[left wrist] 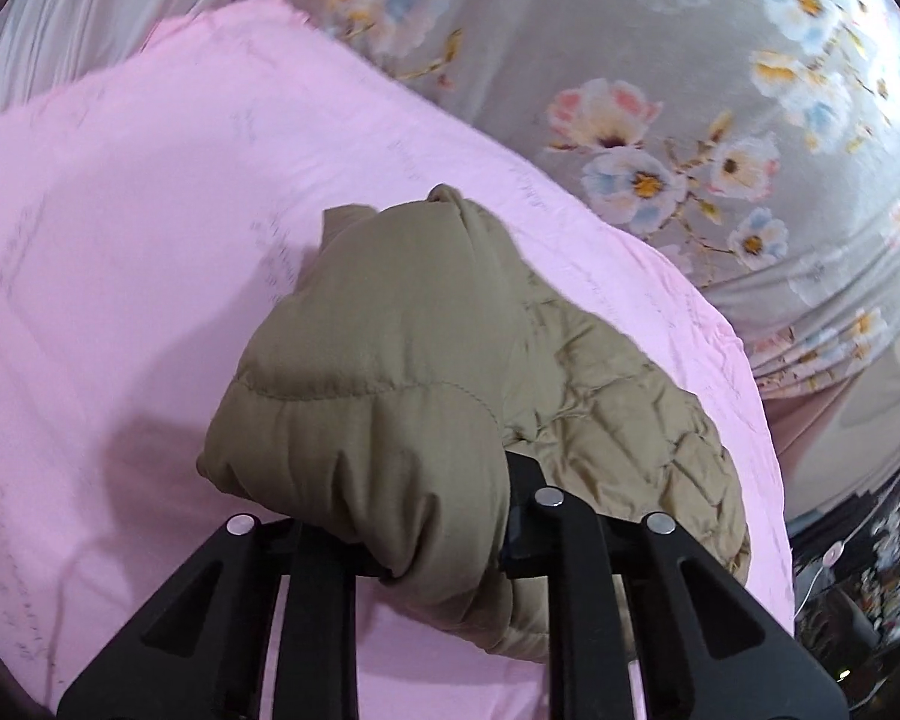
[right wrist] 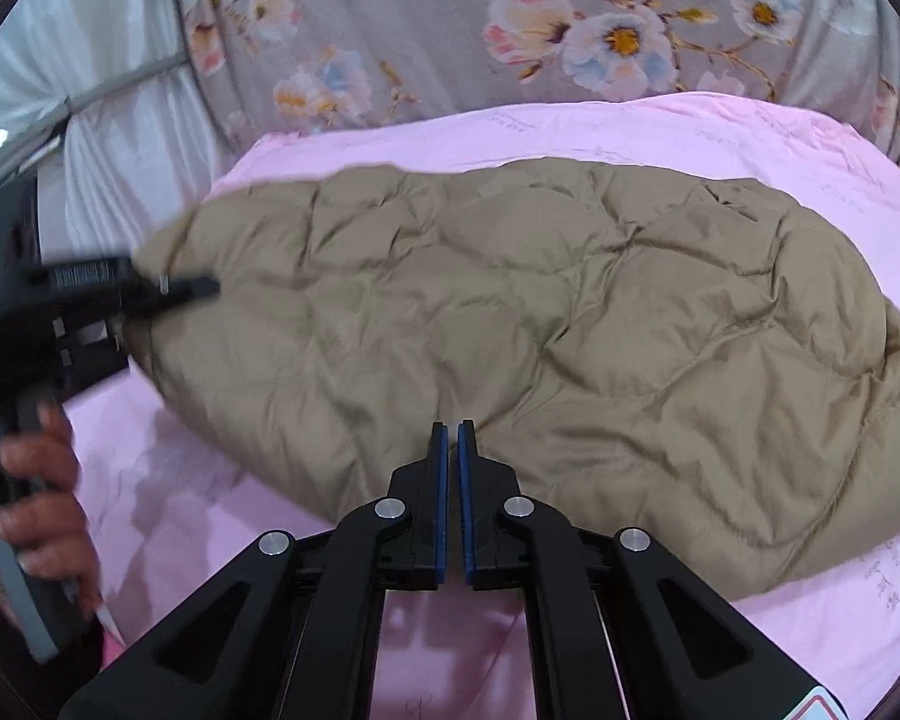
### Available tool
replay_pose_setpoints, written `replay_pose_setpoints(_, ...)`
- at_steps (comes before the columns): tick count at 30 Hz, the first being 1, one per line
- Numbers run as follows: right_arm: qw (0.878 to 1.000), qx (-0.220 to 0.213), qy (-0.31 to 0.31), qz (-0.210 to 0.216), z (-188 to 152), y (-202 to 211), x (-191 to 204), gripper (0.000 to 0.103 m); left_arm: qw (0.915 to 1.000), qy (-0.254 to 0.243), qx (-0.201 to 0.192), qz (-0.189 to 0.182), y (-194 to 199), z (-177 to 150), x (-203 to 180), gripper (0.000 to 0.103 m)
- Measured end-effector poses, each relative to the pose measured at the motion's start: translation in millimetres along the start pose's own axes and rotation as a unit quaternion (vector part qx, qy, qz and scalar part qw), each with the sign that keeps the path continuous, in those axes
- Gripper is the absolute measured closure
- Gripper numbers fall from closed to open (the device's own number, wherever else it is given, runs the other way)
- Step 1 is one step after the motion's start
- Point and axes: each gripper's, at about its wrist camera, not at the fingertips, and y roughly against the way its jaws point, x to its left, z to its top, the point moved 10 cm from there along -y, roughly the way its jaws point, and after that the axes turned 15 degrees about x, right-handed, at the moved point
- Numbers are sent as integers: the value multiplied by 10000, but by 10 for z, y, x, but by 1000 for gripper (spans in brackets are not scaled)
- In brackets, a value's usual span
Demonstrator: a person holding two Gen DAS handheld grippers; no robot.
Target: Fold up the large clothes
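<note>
Left claw (left wrist: pixel 444 546) clamps tan quilted jacket (right wrist: pixel 540 330) | puffy, rumpled | right claw (right wrist: pixel 453 438) closed, empty

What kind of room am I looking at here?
Most likely a bedroom. A tan quilted jacket lies on a pink sheet spread over a wide, soft surface like a bed, with grey floral bedding behind it and pale curtains to one side.

pink sheet (right wrist: pixel 570 132), grey floral bedspread (right wrist: pixel 426 30), pale curtain (right wrist: pixel 120 138) at left
</note>
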Motion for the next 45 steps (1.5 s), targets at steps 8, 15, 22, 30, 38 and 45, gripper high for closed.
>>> replay_pose_setpoints(8, 9994, 94, -157, 307, -32, -199, -67, 100, 9876, -1523, -378, -90, 473, -186, -1243, 86)
replay_pose_setpoints(15, 9907, -80, -806, 1095, -80, 182, -457, 100, 9656, -2567, -301, -268, 252, -472, -2399, 87)
replay_pose_setpoints(22, 9823, -527, -1494, 997, 74, 480, -1243, 99, 9641, -2627, -192, -351, 68, -576, -2830, 88)
replay_pose_setpoints(30, 9755, 34, -1385, 1707, 220, -202, -862, 99, 9684, -2470, -331, -130, 293, -412, -2707, 89)
replay_pose_setpoints(38, 9700, 113, -1324, 2033, 126, -56, -914, 100, 9607, -2765, 258, -67, -300, -620, -3051, 88)
replay_pose_setpoints(45, 9765, -279, -1740, 1239, -349, 539, -1751, 99, 9512, -2931, 961, 75, -939, -980, -3201, 88)
